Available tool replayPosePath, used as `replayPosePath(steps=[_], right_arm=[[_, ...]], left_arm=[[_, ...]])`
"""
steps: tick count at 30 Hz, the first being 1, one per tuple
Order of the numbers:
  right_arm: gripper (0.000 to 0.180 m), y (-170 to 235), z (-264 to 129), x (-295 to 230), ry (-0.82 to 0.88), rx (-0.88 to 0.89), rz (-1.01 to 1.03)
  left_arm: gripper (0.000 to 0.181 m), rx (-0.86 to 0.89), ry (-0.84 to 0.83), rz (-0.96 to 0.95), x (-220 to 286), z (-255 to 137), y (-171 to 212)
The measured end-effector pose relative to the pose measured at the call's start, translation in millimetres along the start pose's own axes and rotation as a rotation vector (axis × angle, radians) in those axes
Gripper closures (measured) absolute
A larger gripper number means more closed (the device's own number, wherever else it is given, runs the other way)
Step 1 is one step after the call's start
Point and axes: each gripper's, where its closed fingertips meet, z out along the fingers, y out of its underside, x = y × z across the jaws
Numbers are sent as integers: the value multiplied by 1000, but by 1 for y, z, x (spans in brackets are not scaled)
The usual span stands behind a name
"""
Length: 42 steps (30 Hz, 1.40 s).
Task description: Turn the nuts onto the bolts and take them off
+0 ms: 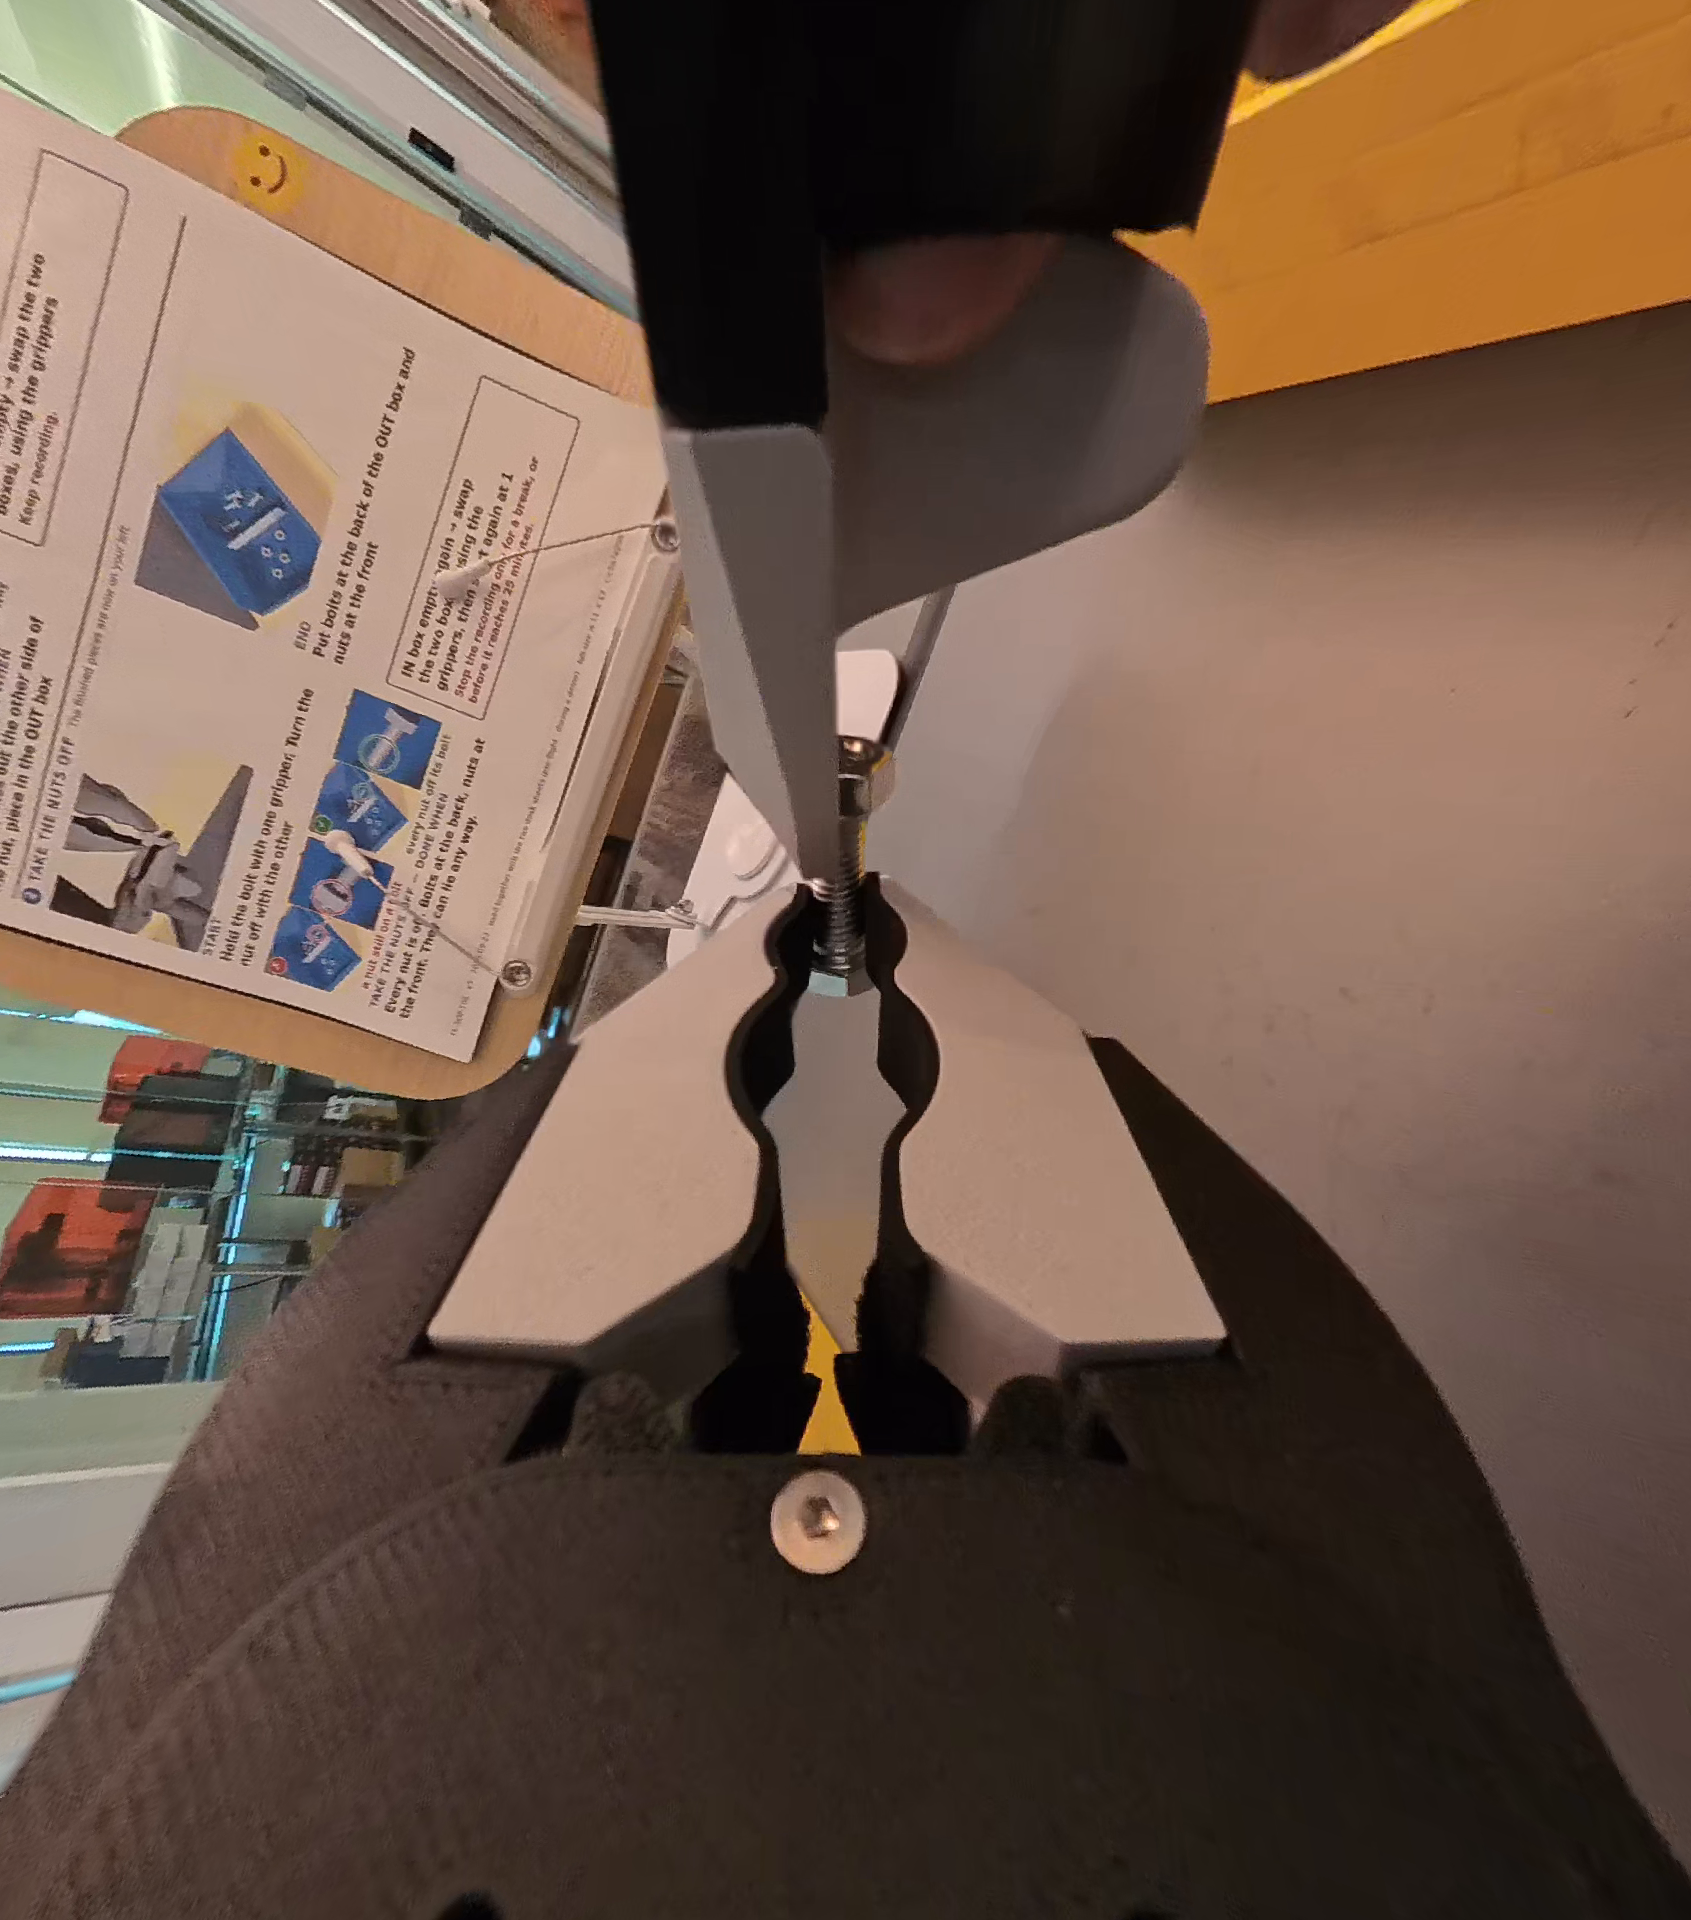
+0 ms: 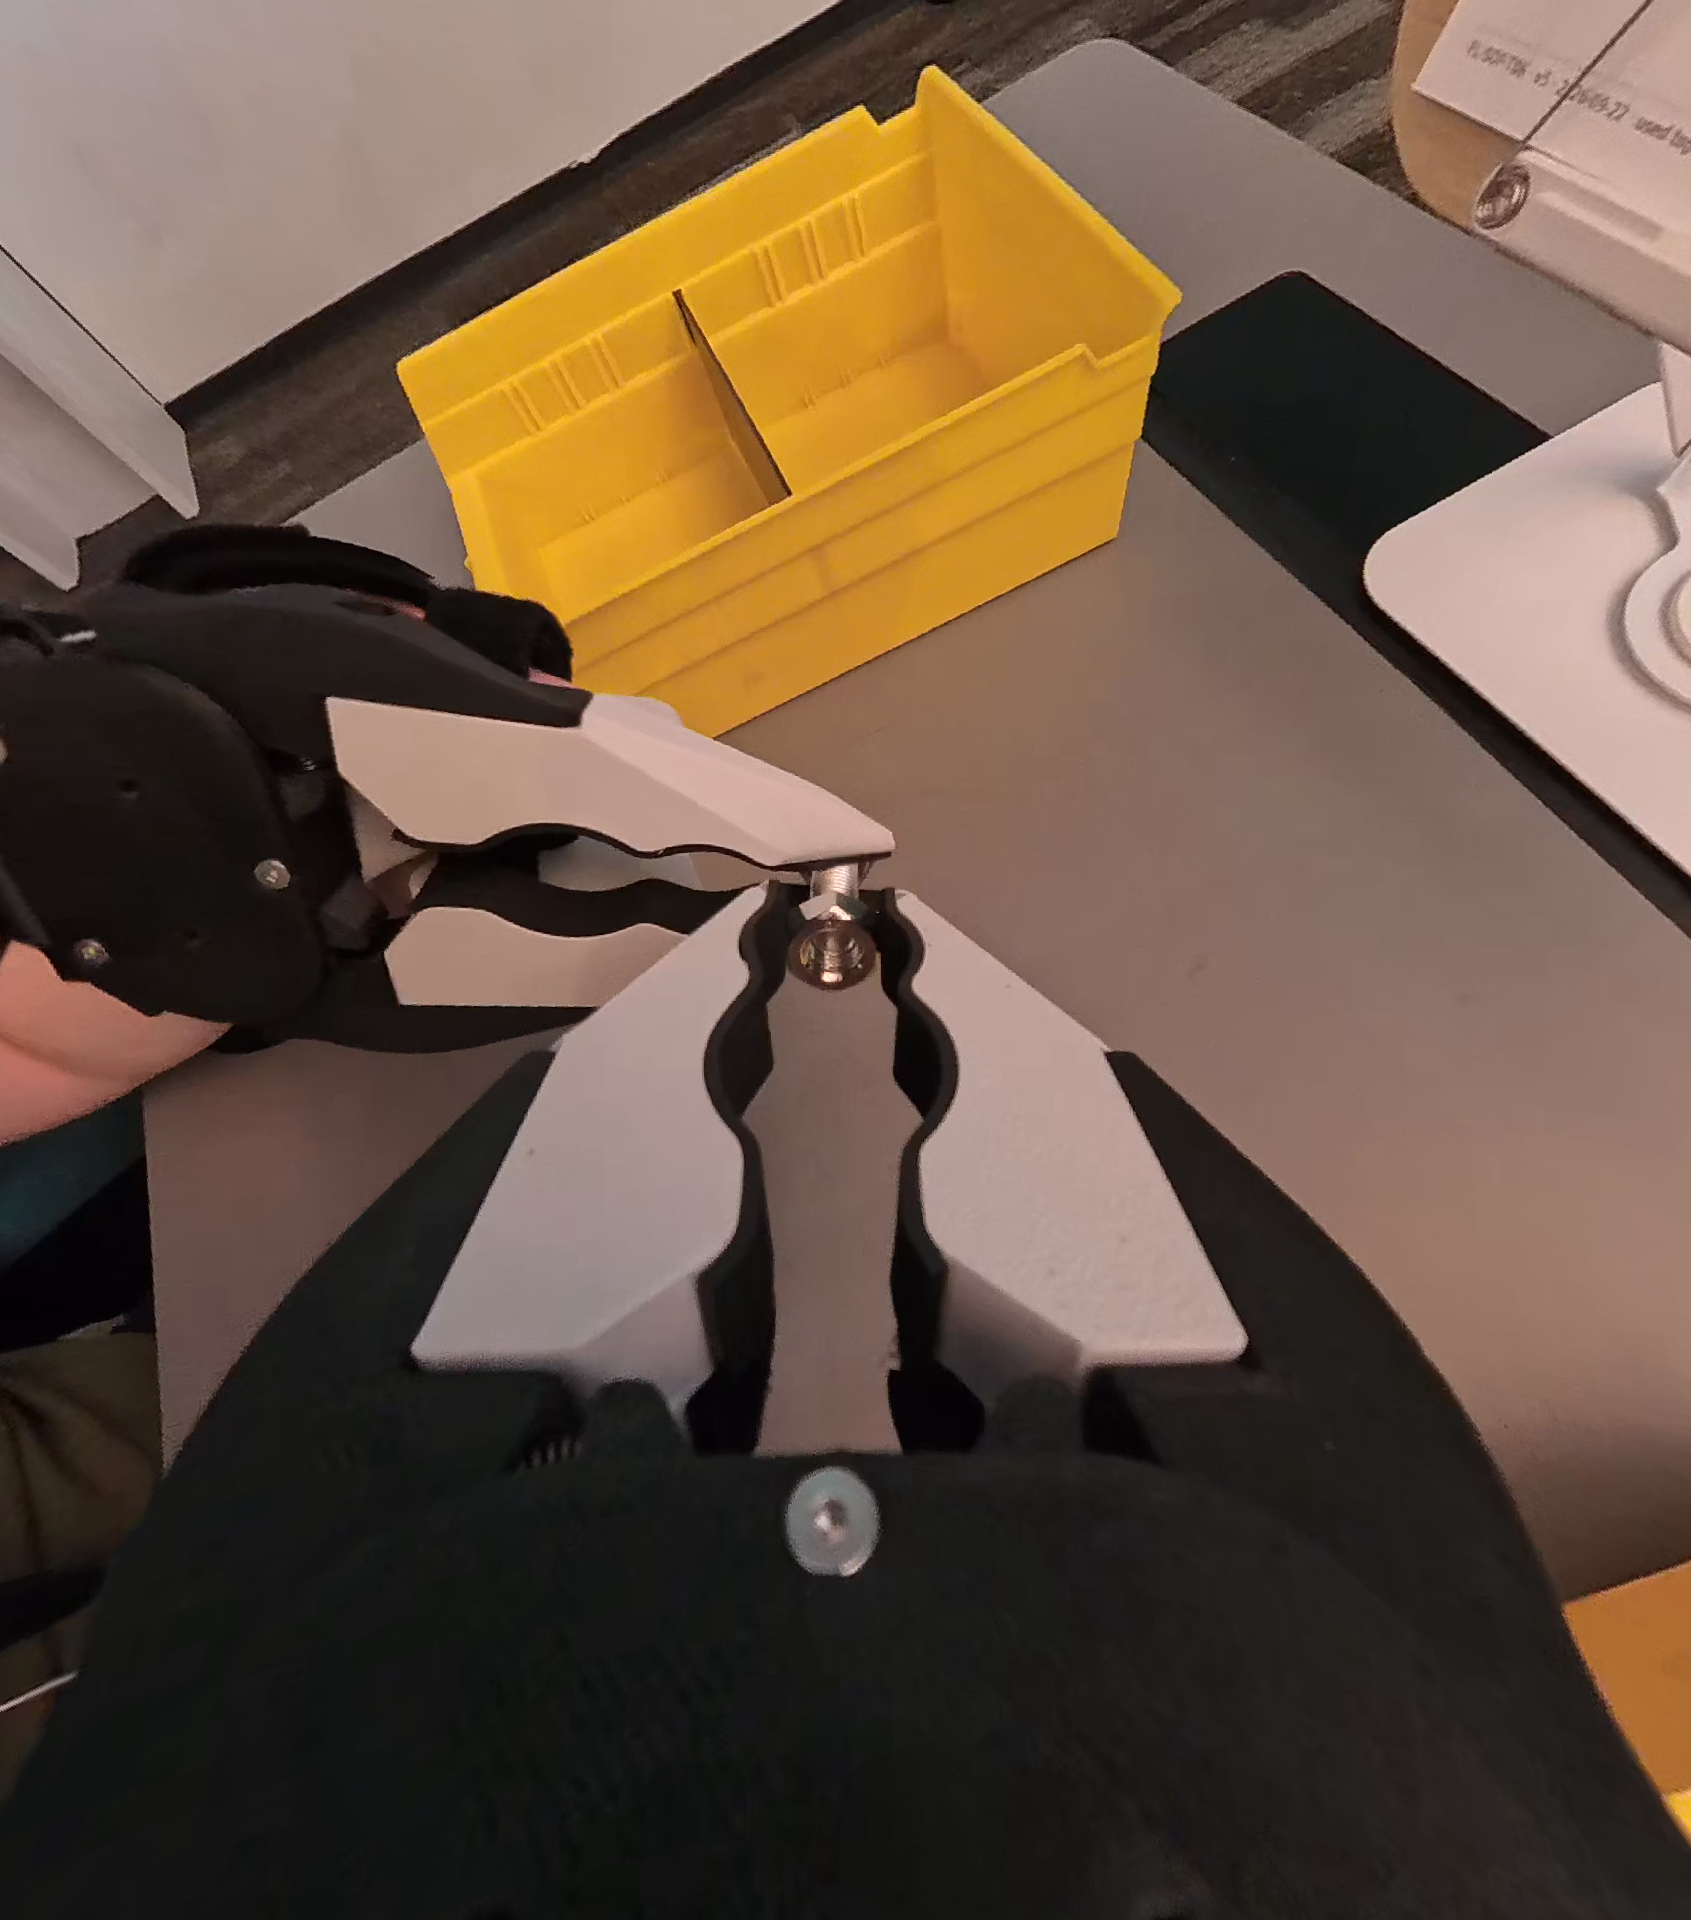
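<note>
Grey tabletop [image 2: 1184, 935] fills mid-frame, bare between the yellow bin [image 2: 820, 447] at upper centre and the white stand base [image 2: 1506, 665] at right. At centre, the left gripper [image 2: 825, 868] clenches a silver bolt [image 2: 836, 881] by its threaded shank. The right gripper [image 2: 833, 914] pinches the hex nut [image 2: 830, 916] near the head. In the left wrist view the bolt's long axis runs up-frame.

Shiny metal bolt [image 2: 833, 951], glossy plastic bin [image 2: 924, 540]

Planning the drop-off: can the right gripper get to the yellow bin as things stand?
Probably, once freed: the yellow bin sits open-topped ahead with bare table between, but the left gripper clamps the same bolt.
</note>
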Motion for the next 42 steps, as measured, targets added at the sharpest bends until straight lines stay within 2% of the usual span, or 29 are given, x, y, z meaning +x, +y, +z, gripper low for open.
replayPosePath(steps=[5,14,17,24,39,42], right_arm=[[164,3,-2,-4,-13,-25,-62],[164,13,-6,-15,-13,-93,-293],[164,10,-6,-14,-21,-74,-247],[164,3,-5,-8,-74,-21,29],[164,2,-4,-6,-56,-13,28],[164,7,-3,1,-36,-38,57]], left_arm=[[173,26,58,-33,4,-2,-3],[173,91,243,-120,20,-10,-9],[173,93,221,-116,17,-9,-9],[173,49,58,-11,4,-5,-6],[173,83,100,-106,6,-3,-8],[173,107,114,-173,11,4,-8]])
